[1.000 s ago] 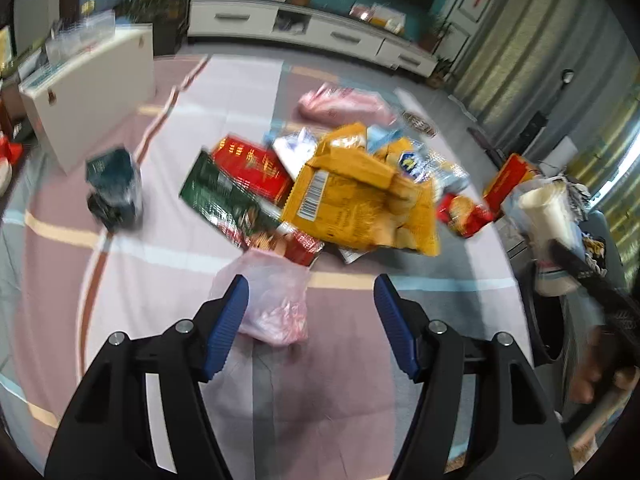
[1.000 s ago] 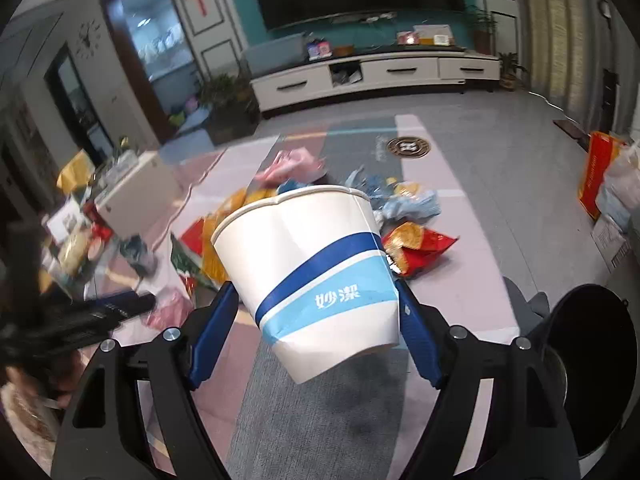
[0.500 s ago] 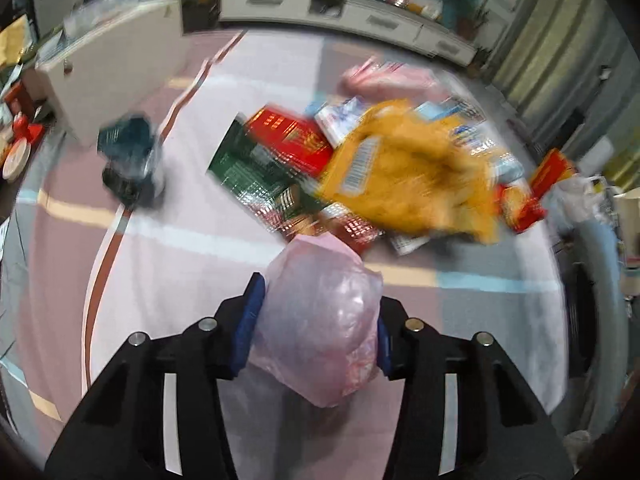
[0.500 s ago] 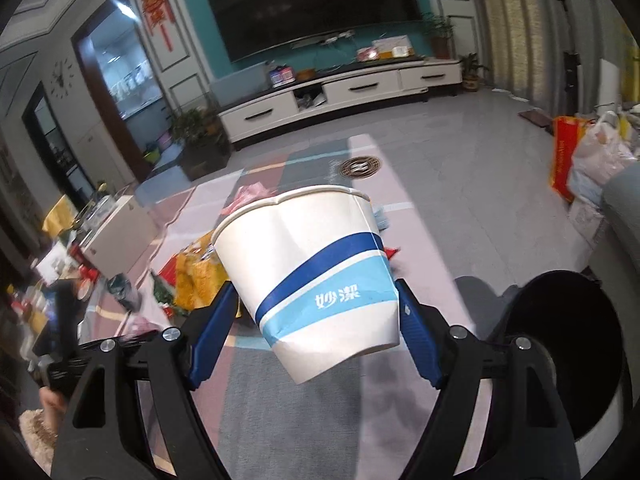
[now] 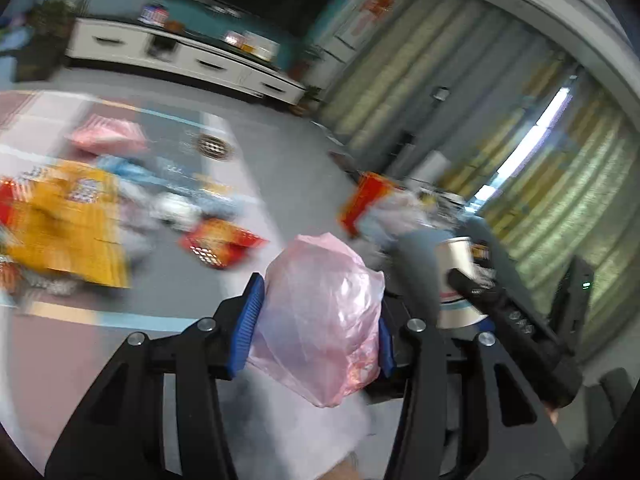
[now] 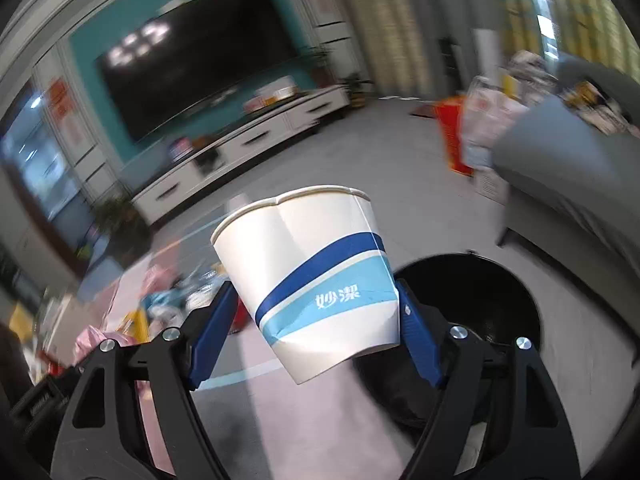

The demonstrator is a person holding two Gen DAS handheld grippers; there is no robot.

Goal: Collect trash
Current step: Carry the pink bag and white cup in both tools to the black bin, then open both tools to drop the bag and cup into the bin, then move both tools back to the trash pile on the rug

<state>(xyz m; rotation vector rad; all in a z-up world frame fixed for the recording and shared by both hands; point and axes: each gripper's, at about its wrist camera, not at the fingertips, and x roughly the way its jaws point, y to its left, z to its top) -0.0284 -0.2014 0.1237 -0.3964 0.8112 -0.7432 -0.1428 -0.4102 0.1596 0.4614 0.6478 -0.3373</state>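
Blurred room, sharp foreground

You get daylight glaring through the curtain gap (image 5: 532, 148); ceiling lights reflect off the television screen (image 6: 140, 44). Floor litter (image 5: 64, 220) smears with motion blur, fisheye edges bend and darken, and the gripped paper cup (image 6: 316, 292) stays crisp.

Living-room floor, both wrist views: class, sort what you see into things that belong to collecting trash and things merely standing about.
Belong to the job:
- pink plastic bag, in the left tongs
- paper cup, in the right tongs
- black bin
- yellow snack bag and red wrapper on the floor

Standing about:
- television
- white cabinet
- curtains
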